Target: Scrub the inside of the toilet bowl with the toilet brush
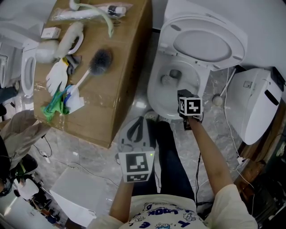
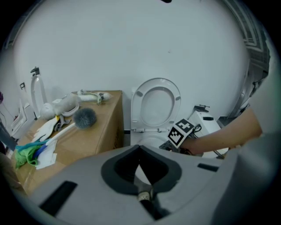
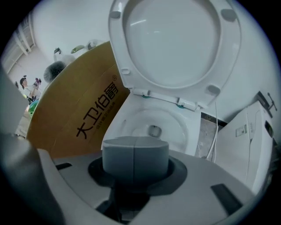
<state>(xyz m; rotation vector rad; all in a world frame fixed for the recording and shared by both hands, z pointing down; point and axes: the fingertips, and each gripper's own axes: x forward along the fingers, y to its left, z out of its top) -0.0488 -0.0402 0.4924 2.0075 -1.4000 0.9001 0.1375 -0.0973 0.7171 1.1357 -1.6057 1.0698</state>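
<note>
The toilet brush, with a grey bristle head and a white handle, lies on top of a cardboard box left of the toilet; it also shows in the left gripper view as the brush. The white toilet bowl stands with its seat and lid raised. My right gripper hangs over the bowl's front rim, jaws shut and empty, looking into the bowl. My left gripper is low beside the box, its tips together, holding nothing.
On the box lie white gloves, a green cloth and a packaged hose. A white cistern unit stands right of the toilet, with cables on the marble floor. A white panel lies at the lower left.
</note>
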